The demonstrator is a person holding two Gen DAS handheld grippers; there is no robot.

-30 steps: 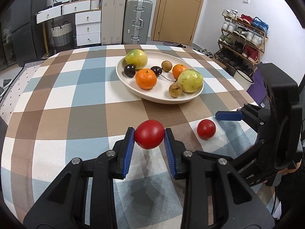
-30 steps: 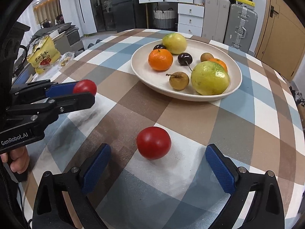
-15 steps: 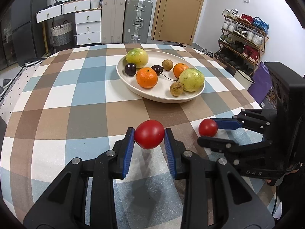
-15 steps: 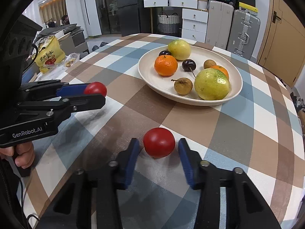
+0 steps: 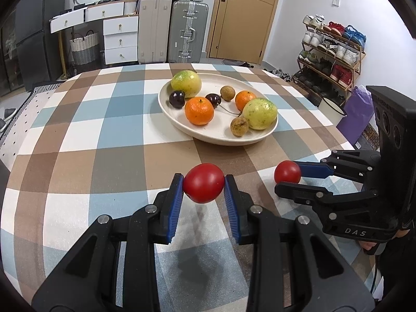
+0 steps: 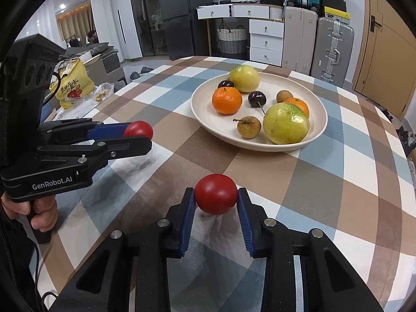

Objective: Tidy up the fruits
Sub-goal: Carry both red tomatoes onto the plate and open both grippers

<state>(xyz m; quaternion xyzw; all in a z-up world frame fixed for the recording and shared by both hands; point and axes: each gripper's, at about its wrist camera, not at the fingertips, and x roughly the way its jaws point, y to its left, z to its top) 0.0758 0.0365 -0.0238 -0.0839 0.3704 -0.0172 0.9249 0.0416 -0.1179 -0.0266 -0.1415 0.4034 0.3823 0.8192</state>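
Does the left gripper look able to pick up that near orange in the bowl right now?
Probably not yet: the left gripper is already shut on a red tomato. The path across the checked tablecloth to the orange in the bowl looks free otherwise.

Surface [image 5: 78, 135]: checked cloth cover, matt, fine woven look, blue/brown/white squares. Plate [image 5: 260, 140]: cream, smooth, satin, looks ceramic or plastic, cannot tell which. 2 tomatoes [image 5: 203, 186] [image 6: 215, 193]: smooth, glossy red skin with highlights. Oranges [image 5: 199, 110]: pebbled, semi-gloss peel. Green-yellow fruits [image 5: 260, 113]: dull, speckled skin. Cherries [image 5: 177, 99]: dark, shiny. Small brown fruits [image 5: 239, 126]: rough, matt. Left hand-held gripper [image 5: 203, 195] and right hand-held gripper [image 6: 216, 202]: matt black plastic bodies, silver metal screws, ribbed blue pads [image 5: 174, 205], rubbery look.
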